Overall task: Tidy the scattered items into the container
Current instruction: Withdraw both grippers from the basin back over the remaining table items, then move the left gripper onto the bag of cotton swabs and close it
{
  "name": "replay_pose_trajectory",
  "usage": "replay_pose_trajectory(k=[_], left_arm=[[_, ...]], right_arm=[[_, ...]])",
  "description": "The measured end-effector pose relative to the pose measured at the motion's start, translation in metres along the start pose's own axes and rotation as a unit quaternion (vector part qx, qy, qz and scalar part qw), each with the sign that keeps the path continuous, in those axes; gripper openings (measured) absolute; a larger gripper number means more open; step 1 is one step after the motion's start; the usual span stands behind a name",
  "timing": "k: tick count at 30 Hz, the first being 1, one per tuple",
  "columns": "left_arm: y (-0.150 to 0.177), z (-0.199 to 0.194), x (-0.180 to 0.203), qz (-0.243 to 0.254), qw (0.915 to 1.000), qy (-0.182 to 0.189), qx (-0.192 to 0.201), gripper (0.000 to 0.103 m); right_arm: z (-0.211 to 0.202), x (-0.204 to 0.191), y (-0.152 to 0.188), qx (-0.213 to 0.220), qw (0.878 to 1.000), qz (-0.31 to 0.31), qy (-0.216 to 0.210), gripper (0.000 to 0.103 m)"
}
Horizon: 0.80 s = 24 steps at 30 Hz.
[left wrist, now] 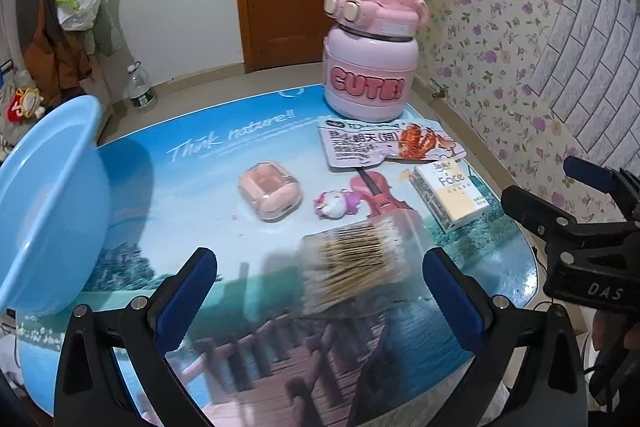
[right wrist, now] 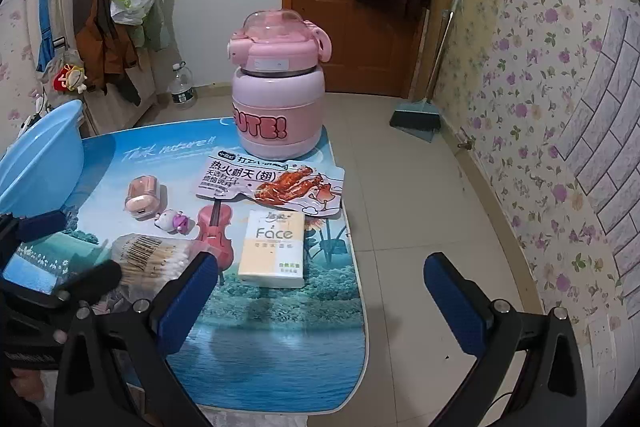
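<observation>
A light blue basin [left wrist: 44,203] stands at the table's left edge; it also shows in the right wrist view [right wrist: 40,155]. My left gripper [left wrist: 320,291] is open, its jaws on either side of a clear pack of cotton swabs [left wrist: 356,263] lying on the table, just short of it. Beyond lie a pink earbud case [left wrist: 270,191], a small pink-and-white toy [left wrist: 336,203], a red toy violin [left wrist: 378,193], a "Face" tissue pack [left wrist: 450,195] and a chicken snack packet [left wrist: 384,143]. My right gripper [right wrist: 320,299] is open and empty, over the table's right front edge near the tissue pack [right wrist: 274,247].
A big pink "CUTE!" jug [left wrist: 368,67] stands at the table's far side. The table [right wrist: 280,347] has a printed scenic cover. A water bottle [right wrist: 182,87], dustpan [right wrist: 416,117], door and hanging clothes are behind. A floral wall runs along the right.
</observation>
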<state>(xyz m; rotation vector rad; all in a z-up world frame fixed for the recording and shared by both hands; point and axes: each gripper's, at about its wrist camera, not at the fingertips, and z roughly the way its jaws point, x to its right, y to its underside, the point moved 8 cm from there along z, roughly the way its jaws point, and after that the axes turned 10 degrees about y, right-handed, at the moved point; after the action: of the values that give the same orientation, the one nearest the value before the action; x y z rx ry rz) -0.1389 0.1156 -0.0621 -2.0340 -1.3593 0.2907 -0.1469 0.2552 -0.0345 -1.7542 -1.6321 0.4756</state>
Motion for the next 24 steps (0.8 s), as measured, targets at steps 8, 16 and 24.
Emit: replay_pose_trajectory(k=[8,16,24], left_arm=[[0.003,0.023,0.006,-0.007,0.9999,0.007,-0.011,0.103],[0.007,0.039,0.005,-0.017,0.9995,0.005,-0.025,0.103],[0.015,0.051,0.003,-0.017,0.9991,0.006,-0.038,0.103]], right_arm=[[0.008,0.014,0.003,-0.009,1.0,0.008,0.017,0.103],[0.012,0.018,0.004,-0.013,1.0,0.005,0.023,0.103],[0.014,0.012,0.002,-0.014,1.0,0.001,0.021,0.103]])
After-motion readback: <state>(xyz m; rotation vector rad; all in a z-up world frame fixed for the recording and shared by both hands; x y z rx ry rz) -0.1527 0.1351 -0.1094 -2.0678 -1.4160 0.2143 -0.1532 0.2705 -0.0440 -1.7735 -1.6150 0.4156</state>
